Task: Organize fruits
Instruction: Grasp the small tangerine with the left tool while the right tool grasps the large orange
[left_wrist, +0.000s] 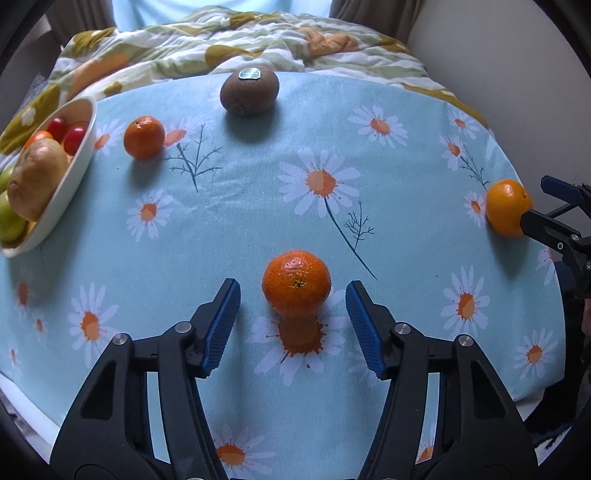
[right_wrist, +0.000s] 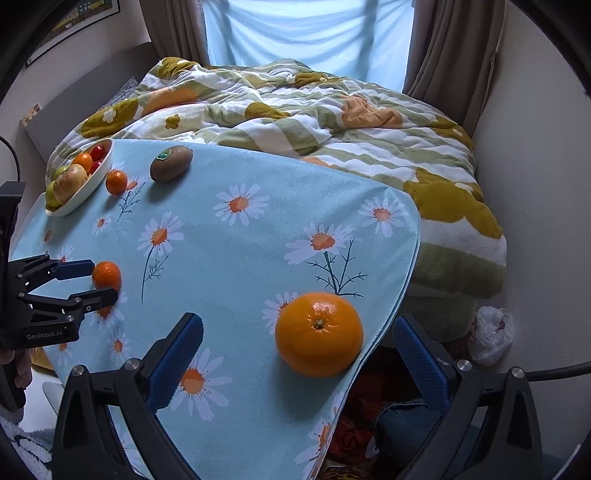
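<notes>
A small mandarin (left_wrist: 296, 286) lies on the daisy tablecloth (left_wrist: 258, 206) between the blue pads of my left gripper (left_wrist: 293, 291). The jaws stand open, with a gap on each side of the fruit. In the right wrist view the same mandarin (right_wrist: 106, 275) shows between the fingers of the left gripper (right_wrist: 101, 281). A large orange (right_wrist: 318, 334) sits close to the table's right edge. My right gripper (right_wrist: 297, 326) straddles it, open, and its pads do not touch the fruit. In the left wrist view, that orange (left_wrist: 506, 206) and the right gripper (left_wrist: 535, 201) are at the far right.
A white oval bowl (left_wrist: 79, 147) at the left holds a pear, green fruit and red tomatoes. Near it lie another mandarin (left_wrist: 144, 136) and a kiwi (left_wrist: 249, 92) with a sticker. A rumpled quilt (right_wrist: 314, 110) lies beyond the table. A white bag (right_wrist: 491, 334) lies on the floor.
</notes>
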